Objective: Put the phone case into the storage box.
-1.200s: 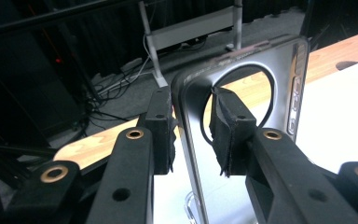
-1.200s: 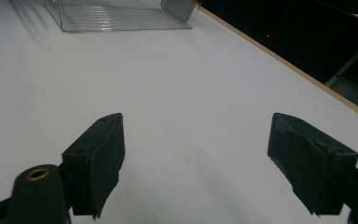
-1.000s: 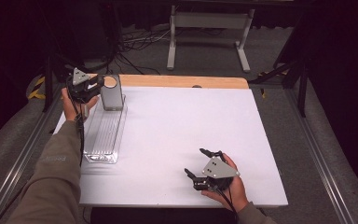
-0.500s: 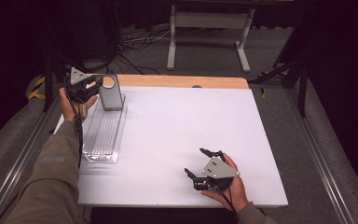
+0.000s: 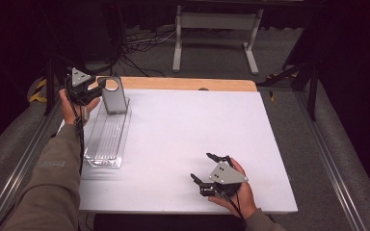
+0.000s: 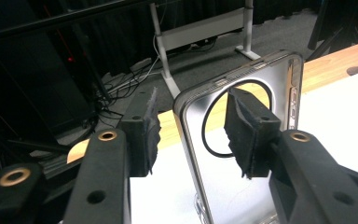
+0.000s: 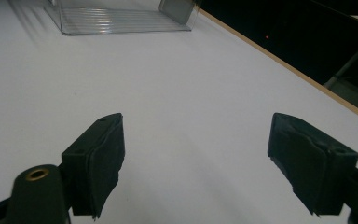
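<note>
Phone case upright at the clear rack's far end.
Left tool straddles its edge, jaws apart; closing squarely should prevent tipping. Right tool rests spread, well away.

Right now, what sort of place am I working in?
Probably a lab or studio recording bench: a white table walled by black curtains, loose cables on the carpet, and a metal stand behind.
</note>
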Tool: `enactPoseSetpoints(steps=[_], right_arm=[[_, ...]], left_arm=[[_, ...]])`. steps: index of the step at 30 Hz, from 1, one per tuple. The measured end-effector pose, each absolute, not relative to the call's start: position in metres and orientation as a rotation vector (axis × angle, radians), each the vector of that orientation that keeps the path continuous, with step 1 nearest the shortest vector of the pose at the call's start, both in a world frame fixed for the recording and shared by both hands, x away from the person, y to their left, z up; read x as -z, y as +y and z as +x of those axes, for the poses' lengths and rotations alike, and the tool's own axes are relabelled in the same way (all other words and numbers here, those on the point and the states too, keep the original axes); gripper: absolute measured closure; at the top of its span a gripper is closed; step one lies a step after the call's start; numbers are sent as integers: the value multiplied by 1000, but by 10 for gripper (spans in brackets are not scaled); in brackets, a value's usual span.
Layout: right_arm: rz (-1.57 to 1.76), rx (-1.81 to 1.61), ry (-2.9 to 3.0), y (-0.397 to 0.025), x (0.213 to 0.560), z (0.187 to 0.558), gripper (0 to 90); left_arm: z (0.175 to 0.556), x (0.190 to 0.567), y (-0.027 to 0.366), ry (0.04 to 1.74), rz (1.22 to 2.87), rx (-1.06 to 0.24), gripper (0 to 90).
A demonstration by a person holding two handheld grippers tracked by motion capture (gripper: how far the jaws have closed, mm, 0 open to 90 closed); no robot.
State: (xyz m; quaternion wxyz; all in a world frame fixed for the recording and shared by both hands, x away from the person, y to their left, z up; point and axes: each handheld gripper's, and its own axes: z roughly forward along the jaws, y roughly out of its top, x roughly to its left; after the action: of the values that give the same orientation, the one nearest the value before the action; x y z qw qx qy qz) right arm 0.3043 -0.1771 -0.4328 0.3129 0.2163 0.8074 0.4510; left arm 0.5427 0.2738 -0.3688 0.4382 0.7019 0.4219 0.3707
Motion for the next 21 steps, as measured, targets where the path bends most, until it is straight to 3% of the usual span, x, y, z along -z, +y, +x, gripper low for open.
enactPoseSetpoints(steps=[9,21], right_arm=[[570,-1189,2124,-177,432,304,199],[570,-1192,2116,-178,431,304,199]], left_arm=[[539,365,277,1050,1730,-919,510],[534,361,282,1057,1703,-910,392]])
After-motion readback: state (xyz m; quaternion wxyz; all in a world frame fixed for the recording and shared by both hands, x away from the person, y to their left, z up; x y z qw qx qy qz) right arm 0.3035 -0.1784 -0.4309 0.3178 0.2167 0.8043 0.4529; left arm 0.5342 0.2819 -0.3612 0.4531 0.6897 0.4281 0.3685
